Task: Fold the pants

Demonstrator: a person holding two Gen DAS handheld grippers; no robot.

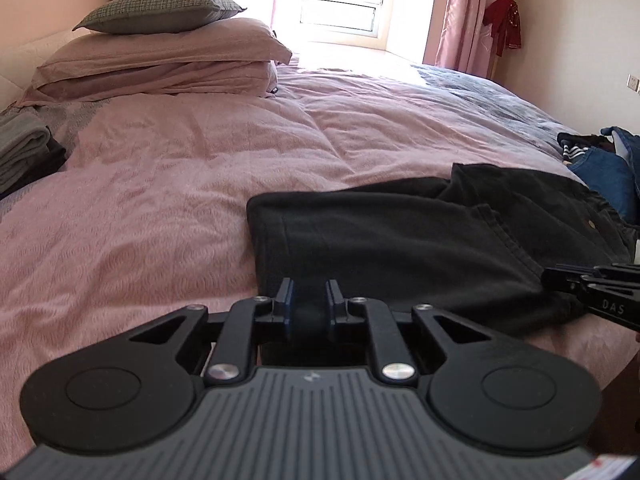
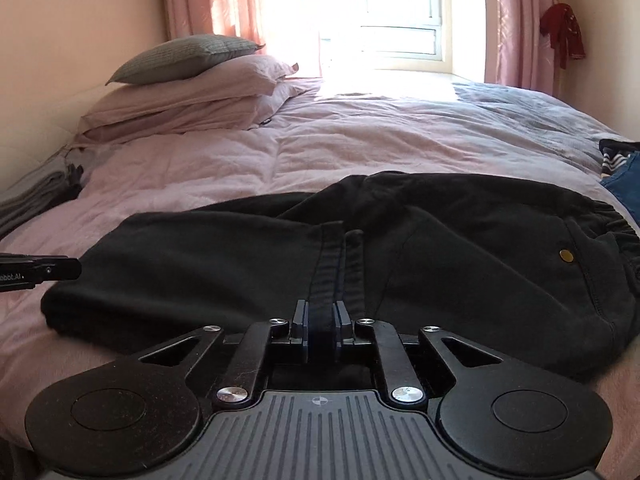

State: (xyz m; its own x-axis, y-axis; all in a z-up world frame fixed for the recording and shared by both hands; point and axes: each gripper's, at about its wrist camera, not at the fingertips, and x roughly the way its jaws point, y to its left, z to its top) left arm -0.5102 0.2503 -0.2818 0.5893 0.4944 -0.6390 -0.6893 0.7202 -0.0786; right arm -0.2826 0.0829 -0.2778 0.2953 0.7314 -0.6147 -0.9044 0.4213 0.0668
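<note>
Black pants (image 1: 400,232) lie part-folded near the front edge of a pink bed cover (image 1: 180,168), with the elastic waistband (image 2: 608,220) and a brass button (image 2: 565,256) toward the right. My left gripper (image 1: 310,294) is shut on the pants' near left edge, dark cloth bunched between its fingers. My right gripper (image 2: 320,314) is shut on a stitched hem strip (image 2: 332,264) of the pants, which runs up from its fingers. Each gripper shows in the other's view: the right gripper (image 1: 592,286) at the right edge, the left gripper (image 2: 40,272) at the left edge.
Stacked pillows (image 1: 160,52) sit at the bed's far left. Folded grey clothes (image 1: 24,156) lie at the left edge, and blue jeans (image 1: 608,172) with other garments at the right. A bright window (image 1: 344,0) with pink curtains is behind, and a red item (image 1: 504,24) hangs on the right wall.
</note>
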